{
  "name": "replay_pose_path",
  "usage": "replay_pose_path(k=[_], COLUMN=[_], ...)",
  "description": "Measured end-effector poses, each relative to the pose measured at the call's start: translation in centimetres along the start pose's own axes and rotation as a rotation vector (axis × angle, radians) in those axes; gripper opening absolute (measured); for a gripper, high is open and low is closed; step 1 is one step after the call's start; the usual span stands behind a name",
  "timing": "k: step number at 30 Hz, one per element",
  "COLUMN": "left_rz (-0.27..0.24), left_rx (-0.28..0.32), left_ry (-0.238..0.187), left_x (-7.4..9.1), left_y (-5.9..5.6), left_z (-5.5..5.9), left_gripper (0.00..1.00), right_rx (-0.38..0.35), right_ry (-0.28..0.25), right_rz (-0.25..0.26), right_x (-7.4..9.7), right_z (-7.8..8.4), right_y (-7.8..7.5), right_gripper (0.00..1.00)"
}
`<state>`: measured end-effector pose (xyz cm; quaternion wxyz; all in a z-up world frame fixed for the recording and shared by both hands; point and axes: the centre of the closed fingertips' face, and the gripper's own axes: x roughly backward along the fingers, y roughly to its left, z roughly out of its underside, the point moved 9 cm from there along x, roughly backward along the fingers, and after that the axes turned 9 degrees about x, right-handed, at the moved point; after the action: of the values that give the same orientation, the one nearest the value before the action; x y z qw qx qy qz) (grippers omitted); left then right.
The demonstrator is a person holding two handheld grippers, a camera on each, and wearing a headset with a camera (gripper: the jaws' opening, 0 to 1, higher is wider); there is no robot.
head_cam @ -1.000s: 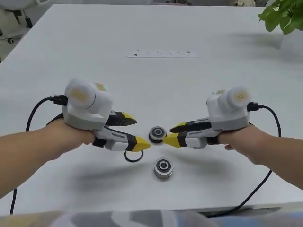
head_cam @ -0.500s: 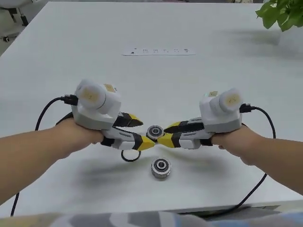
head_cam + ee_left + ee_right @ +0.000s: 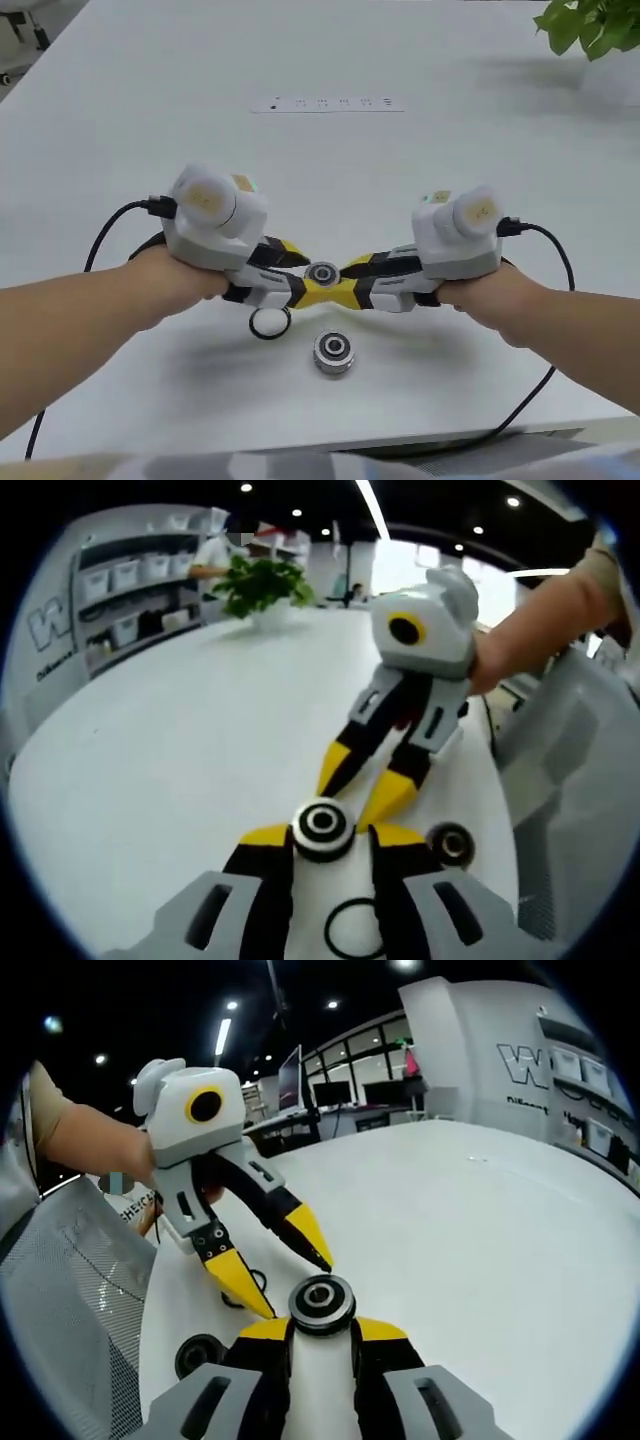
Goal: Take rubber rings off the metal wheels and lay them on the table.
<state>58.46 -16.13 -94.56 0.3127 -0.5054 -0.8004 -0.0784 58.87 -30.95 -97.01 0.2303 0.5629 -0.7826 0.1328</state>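
Head view: left gripper (image 3: 301, 272) and right gripper (image 3: 341, 281) each pinch metal wheel (image 3: 322, 273), axle hole facing up.

wheel (image 3: 322, 273) gripped, 2nd wheel (image 3: 333, 352) on table, ring (image 3: 270, 322) beside

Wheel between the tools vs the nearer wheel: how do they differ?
The farther round metal wheel sits between the yellow tips of the left tool and right tool; the nearer round metal wheel lies free on the white table. The farther one is level with the tools, the nearer one closer to the person. Both are small, round.
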Motion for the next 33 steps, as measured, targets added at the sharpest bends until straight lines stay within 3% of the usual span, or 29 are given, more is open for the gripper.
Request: replay_pose_path(k=[13, 16, 27, 33], left_rz=[-0.030, -0.038, -0.064, -0.068], left_rx=[-0.016, -0.032, -0.003, -0.001], left_ry=[-0.003, 0.001, -0.025, -0.029], left_x=[-0.68, -0.71, -0.70, -0.52], left_y=[-0.14, -0.27, -0.03, -0.38], left_z=[-0.29, -0.25, 0.20, 0.26], left_gripper=[0.16, 0.16, 0.13, 0.13], right_rx=[0.004, 0.005, 0.020, 0.037], right_ry=[-0.002, -0.001, 0.001, 0.013], right_rz=[0.002, 0.003, 0.014, 0.018], right_x=[0.12, 0.13, 0.00, 0.11], right_z=[0.11, 0.14, -0.06, 0.13], right_y=[0.24, 0.24, 0.47, 0.56], right_gripper=[0.19, 0.19, 0.20, 0.16])
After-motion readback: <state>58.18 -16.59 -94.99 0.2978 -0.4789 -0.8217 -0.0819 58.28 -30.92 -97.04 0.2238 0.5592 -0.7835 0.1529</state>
